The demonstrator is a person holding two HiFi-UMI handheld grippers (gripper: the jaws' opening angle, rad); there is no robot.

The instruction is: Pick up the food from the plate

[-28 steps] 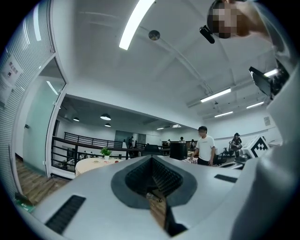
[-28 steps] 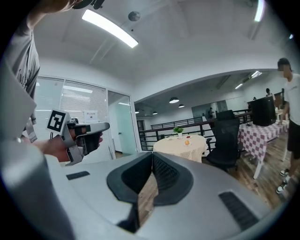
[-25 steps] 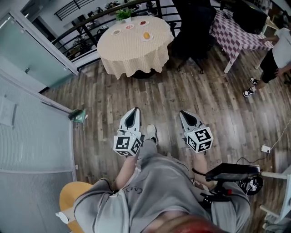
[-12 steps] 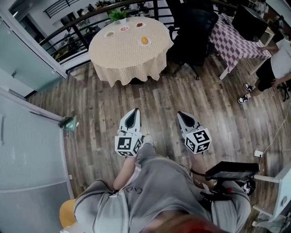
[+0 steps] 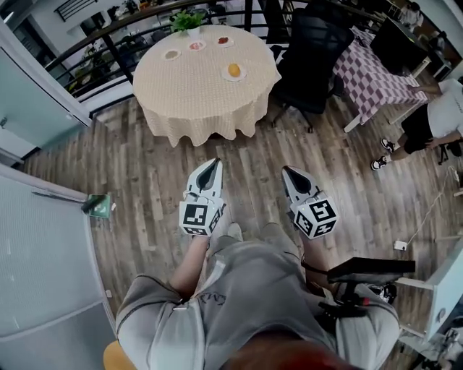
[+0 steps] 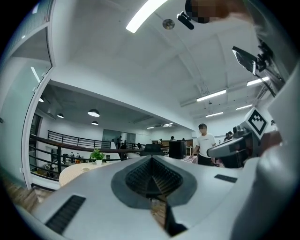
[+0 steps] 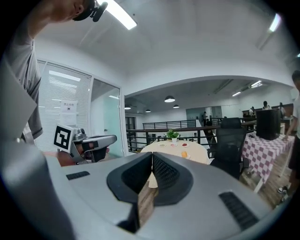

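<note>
Table (image 5: 192, 94) nearer — food (image 5: 234, 70) closer.

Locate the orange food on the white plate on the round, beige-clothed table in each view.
Head view: orange food, top centre.
Left gripper view: not in it.
Right gripper view: just right of centre.
Shared landmark: green potted plant, seen in all three.
</note>
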